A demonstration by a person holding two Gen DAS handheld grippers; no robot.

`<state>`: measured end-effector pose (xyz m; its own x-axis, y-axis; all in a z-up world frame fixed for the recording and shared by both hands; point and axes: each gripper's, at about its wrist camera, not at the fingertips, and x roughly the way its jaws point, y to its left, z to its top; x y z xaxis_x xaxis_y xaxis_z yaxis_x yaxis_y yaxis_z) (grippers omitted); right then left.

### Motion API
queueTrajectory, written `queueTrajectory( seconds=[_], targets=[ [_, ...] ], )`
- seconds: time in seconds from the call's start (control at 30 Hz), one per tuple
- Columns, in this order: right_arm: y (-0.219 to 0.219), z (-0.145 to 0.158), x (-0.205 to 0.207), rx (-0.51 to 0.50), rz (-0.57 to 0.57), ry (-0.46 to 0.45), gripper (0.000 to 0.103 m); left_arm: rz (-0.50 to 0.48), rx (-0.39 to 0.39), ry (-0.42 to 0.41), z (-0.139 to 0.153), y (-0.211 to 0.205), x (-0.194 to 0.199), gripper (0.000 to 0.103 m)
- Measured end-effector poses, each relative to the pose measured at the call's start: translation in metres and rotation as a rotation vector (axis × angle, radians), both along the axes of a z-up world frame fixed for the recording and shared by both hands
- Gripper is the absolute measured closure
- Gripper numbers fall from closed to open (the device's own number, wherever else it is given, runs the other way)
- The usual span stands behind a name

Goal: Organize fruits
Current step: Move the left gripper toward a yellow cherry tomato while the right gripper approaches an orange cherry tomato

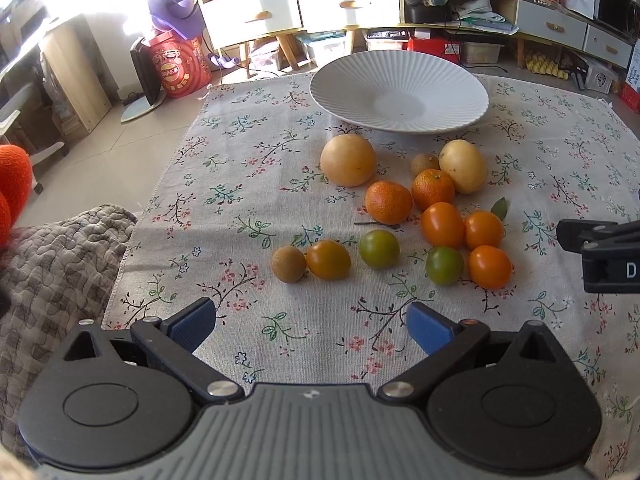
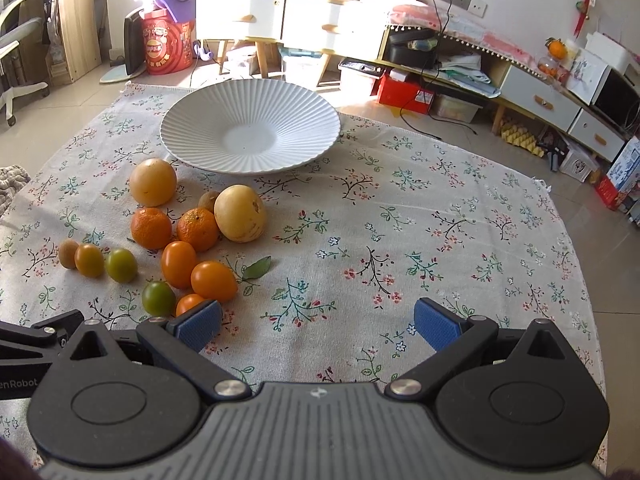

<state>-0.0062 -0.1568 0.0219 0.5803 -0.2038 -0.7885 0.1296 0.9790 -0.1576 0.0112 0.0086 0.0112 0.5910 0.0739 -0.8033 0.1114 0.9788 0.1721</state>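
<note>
Meanwhile, both hand-held grippers, left (image 1: 311,323) and right (image 2: 318,323), released, above loose fruit (image 1: 390,203) near empty plate (image 1: 399,92).

White ribbed plate (image 2: 200,128), floral beige cloth (image 2: 400,240), blue-padded tongs (image 2: 316,326)

Fruit cluster (image 2: 180,236) crowds the tablecloth's (image 2: 400,240) left half below the ribbed plate (image 2: 250,128); its right half lies open.

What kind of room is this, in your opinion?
Probably a living room in a home: a floral tablecloth covers the table, white drawer cabinets and a low shelf with household clutter line the wall, and an office chair stands on the tiled floor.
</note>
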Motion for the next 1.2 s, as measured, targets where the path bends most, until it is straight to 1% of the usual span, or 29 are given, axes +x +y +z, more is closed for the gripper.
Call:
queueTrajectory(
  seconds=[0.1, 0.27, 0.37, 0.43, 0.6, 0.77, 0.83, 0.9, 0.97, 1.03, 1.2],
  targets=[
    [-0.001, -0.001, 0.002, -0.005, 0.004, -0.001, 0.0, -0.004, 0.012, -0.006, 0.001, 0.001, 0.005, 0.018],
    [-0.002, -0.003, 0.007, -0.002, 0.017, 0.008, 0.0, -0.052, 0.054, -0.043, 0.006, 0.0, 0.009, 0.018],
    [-0.003, -0.003, 0.008, 0.02, 0.025, 0.014, 0.0, -0.088, 0.085, -0.059, 0.01, 0.0, 0.012, 0.018],
    [-0.004, -0.003, 0.009, 0.04, 0.03, 0.022, 0.0, -0.1, 0.093, -0.062, 0.012, 0.002, 0.016, 0.018],
    [-0.002, -0.005, 0.01, 0.059, 0.046, 0.032, 0.0, -0.1, 0.084, -0.076, 0.007, 0.007, 0.022, 0.018],
    [0.003, -0.011, 0.012, 0.058, 0.085, 0.054, 0.0, -0.13, 0.051, -0.042, -0.001, 0.014, 0.028, 0.018],
    [0.005, -0.015, 0.013, 0.058, 0.102, 0.066, 0.0, -0.164, 0.034, -0.032, -0.003, 0.016, 0.029, 0.018],
    [0.008, -0.018, 0.013, 0.058, 0.118, 0.078, 0.0, -0.205, 0.002, 0.002, -0.006, 0.019, 0.033, 0.018],
    [0.01, -0.021, 0.014, 0.069, 0.128, 0.088, 0.0, -0.226, -0.02, 0.027, -0.007, 0.021, 0.036, 0.018],
    [0.011, -0.023, 0.015, 0.083, 0.133, 0.096, 0.0, -0.251, -0.019, 0.034, -0.007, 0.019, 0.036, 0.018],
    [0.013, -0.027, 0.016, 0.1, 0.129, 0.107, 0.0, -0.281, 0.011, 0.019, -0.007, 0.015, 0.035, 0.018]
  ],
)
